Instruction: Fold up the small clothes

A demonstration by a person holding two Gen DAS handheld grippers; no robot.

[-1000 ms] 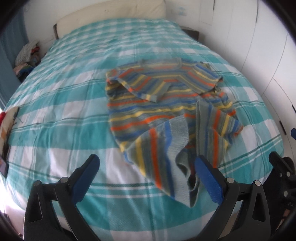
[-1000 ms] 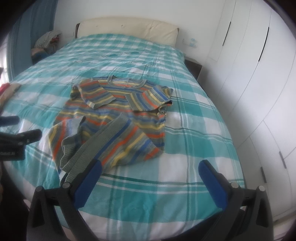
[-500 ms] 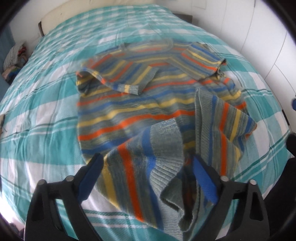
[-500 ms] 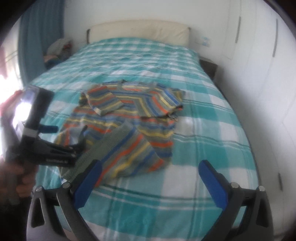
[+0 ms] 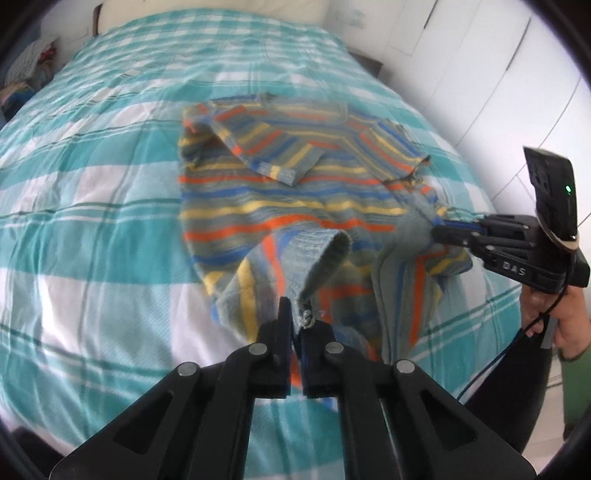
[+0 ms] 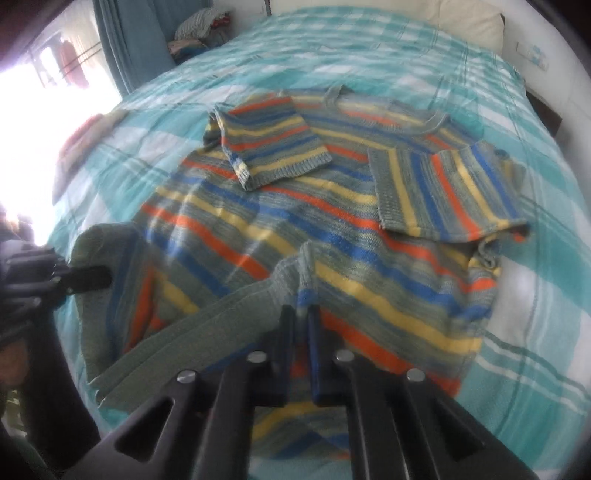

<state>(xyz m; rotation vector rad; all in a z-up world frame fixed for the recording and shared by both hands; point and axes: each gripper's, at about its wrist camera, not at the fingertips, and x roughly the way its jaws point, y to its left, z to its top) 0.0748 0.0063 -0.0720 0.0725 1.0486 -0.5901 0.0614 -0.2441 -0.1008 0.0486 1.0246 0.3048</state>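
A striped knit sweater in grey, blue, yellow and orange lies front up on the bed, both short sleeves folded in over the chest. My left gripper has its jaws closing tight on the left part of the grey ribbed hem, which stands lifted off the bedcover. The right wrist view shows the same grip from the side, the left gripper pinching the hem corner. My right gripper is closing on the hem's right part of the sweater, fabric between its pads. The right gripper also shows in the left wrist view.
The bed has a teal and white checked cover with a cream pillow at its head. White wardrobe doors stand along one side. A heap of clothes and a blue curtain stand at the other. A person's hand holds the right gripper.
Both grippers came down and forward to the sweater's near hem and went from wide open to shut on it. The hem is now lifted and bunched between them.
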